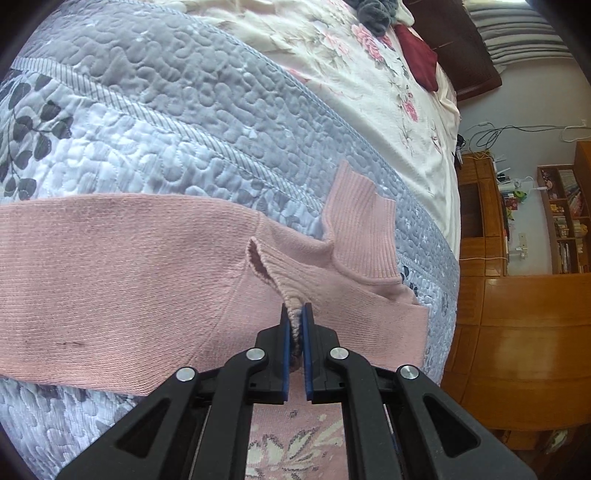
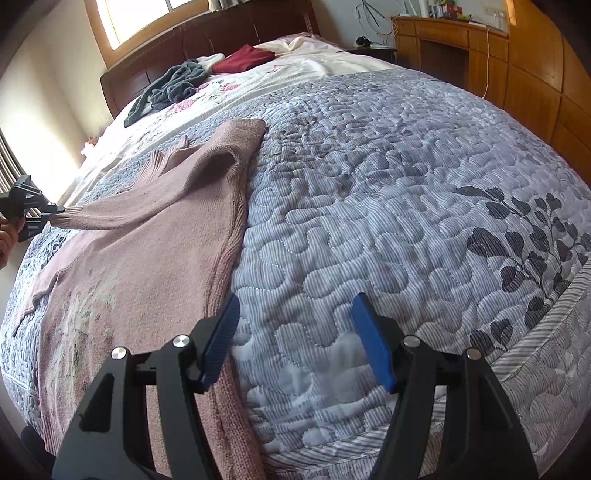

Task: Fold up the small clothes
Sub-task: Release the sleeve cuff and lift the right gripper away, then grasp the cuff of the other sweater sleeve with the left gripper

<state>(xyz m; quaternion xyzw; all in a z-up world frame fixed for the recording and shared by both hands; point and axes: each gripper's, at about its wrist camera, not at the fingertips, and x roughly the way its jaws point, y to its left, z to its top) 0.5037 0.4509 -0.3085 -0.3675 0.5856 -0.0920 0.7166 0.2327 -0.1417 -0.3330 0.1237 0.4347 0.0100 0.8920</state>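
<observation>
A pink knit sweater (image 1: 122, 280) lies spread on the quilted grey-blue bedspread (image 1: 177, 110). My left gripper (image 1: 296, 314) is shut on the ribbed cuff of one sleeve, which is pulled across the sweater's body near the ribbed collar (image 1: 360, 232). In the right wrist view the same sweater (image 2: 140, 258) lies at the left, with the left gripper (image 2: 51, 214) clamped on the sleeve end at the far left edge. My right gripper (image 2: 293, 306) is open and hovers over the bedspread (image 2: 388, 206), just right of the sweater's side edge, holding nothing.
A dark red garment (image 2: 243, 58) and a grey garment (image 2: 173, 86) lie near the wooden headboard (image 2: 207, 35) on a floral sheet (image 1: 369, 74). Wooden cabinets (image 2: 517, 66) stand beside the bed. A person's hand (image 2: 5, 236) shows at the left edge.
</observation>
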